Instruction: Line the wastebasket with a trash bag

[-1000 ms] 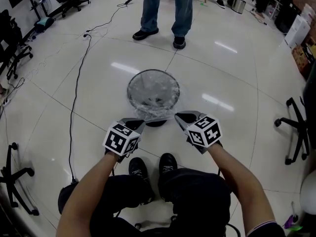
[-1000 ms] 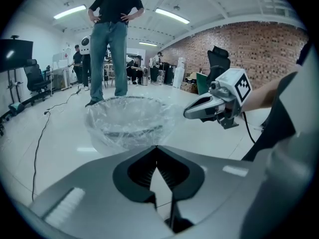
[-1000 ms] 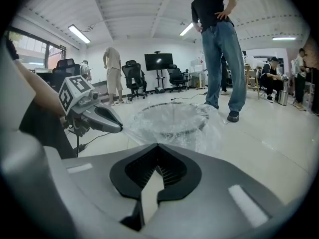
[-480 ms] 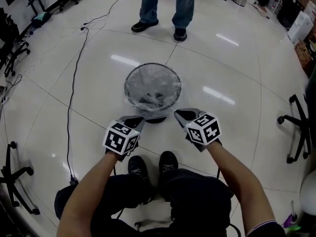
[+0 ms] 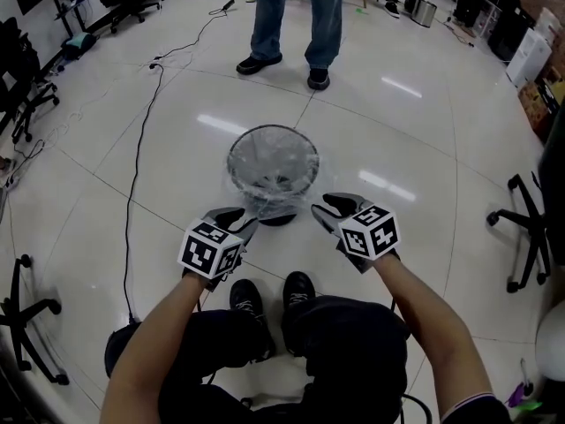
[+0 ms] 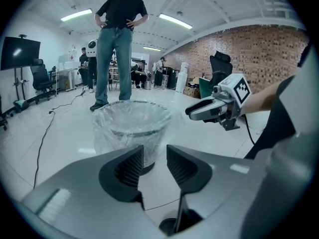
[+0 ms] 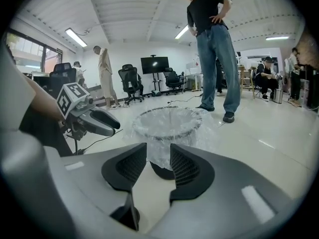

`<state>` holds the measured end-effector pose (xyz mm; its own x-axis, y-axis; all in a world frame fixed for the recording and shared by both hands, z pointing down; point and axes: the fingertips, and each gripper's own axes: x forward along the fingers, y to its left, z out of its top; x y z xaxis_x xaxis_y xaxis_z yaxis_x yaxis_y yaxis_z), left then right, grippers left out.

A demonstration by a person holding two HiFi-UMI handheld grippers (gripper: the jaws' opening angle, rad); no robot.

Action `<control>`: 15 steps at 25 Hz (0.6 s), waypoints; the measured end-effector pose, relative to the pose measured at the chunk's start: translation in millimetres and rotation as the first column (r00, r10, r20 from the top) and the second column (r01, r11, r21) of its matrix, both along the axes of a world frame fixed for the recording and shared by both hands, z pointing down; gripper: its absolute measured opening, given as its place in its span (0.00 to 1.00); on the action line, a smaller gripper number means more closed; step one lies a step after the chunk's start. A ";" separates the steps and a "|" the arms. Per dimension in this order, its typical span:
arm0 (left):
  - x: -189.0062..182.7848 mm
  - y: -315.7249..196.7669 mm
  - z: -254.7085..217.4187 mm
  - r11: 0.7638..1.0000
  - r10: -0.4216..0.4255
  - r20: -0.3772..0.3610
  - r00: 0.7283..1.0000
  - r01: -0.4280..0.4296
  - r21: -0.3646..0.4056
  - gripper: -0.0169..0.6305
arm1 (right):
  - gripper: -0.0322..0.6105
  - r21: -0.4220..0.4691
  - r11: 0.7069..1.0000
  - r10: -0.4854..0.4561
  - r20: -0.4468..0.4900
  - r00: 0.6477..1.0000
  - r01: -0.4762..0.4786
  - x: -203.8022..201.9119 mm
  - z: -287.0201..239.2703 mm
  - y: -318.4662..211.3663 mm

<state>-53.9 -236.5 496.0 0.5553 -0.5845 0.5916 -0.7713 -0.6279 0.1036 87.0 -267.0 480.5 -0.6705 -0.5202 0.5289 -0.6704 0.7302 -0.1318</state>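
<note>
The round wastebasket (image 5: 274,159) stands on the shiny white floor (image 5: 424,148), in the middle, just past the shoes (image 5: 274,295) of the person who holds the grippers. A clear trash bag (image 5: 281,205) sits inside it. The bag folds over the rim all the way round, and some loose plastic bunches up on the near side. The left gripper (image 5: 233,220) is close to the near left side of the basket. The right gripper (image 5: 328,208) is close to the near right side. Both point at the basket and a little down. Both claws have just been opening. The two jaws of each claw are now wide apart, with nothing between them, so neither claw holds anything. In each gripper view the basket and bag show through the gap, farther off. On the far side of the basket stands a person in blue jeans (image 5: 296,11) and dark shoes. A black cable (image 5: 134,175) runs along the floor on the left. A black office chair (image 5: 530,237) stands on the right.
</note>
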 end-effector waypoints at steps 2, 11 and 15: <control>-2.0 3.0 -9.5 1.000 -0.007 -0.012 1.000 0.007 0.016 0.25 | 0.29 0.014 1.000 0.003 0.007 1.000 -0.003 1.3 -10.6 4.5; -11.6 -15.8 -96.7 0.977 -0.019 -0.040 0.999 0.027 0.211 0.04 | 0.12 0.197 0.980 0.016 0.030 0.999 -0.022 -7.8 -96.7 -6.1; -11.6 -29.1 -137.1 0.958 -0.011 -0.058 0.998 0.027 0.285 0.04 | 0.05 0.223 0.975 -0.005 0.048 0.999 -0.006 -21.0 -128.2 -12.5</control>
